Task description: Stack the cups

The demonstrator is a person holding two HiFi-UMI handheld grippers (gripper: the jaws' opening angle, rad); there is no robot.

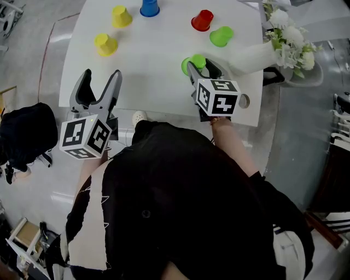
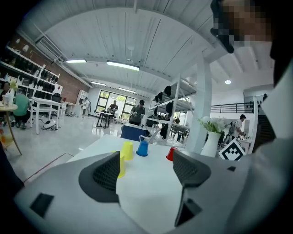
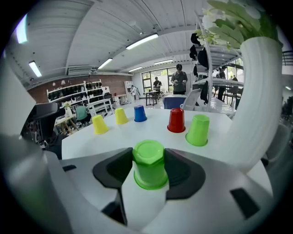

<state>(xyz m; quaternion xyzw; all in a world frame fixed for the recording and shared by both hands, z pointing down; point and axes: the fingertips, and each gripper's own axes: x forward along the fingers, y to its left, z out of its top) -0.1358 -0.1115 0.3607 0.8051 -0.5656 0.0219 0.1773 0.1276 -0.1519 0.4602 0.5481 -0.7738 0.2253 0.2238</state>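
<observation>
Green plastic cup (image 3: 149, 164), upturned at the near edge of the white counter (image 1: 158, 49), clasped by right tongs (image 1: 202, 68); second green cup (image 1: 221, 36), red cup (image 1: 202, 20), blue cup (image 1: 149, 7) and two yellow cups (image 1: 121, 16) stand singly beyond, nothing stacked yet; left tongs (image 1: 100, 79) agape, empty.

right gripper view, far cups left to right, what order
left yellow cup → second yellow cup → blue cup → red cup → far green cup; near green cup in the jaws overlaps, left out
</observation>
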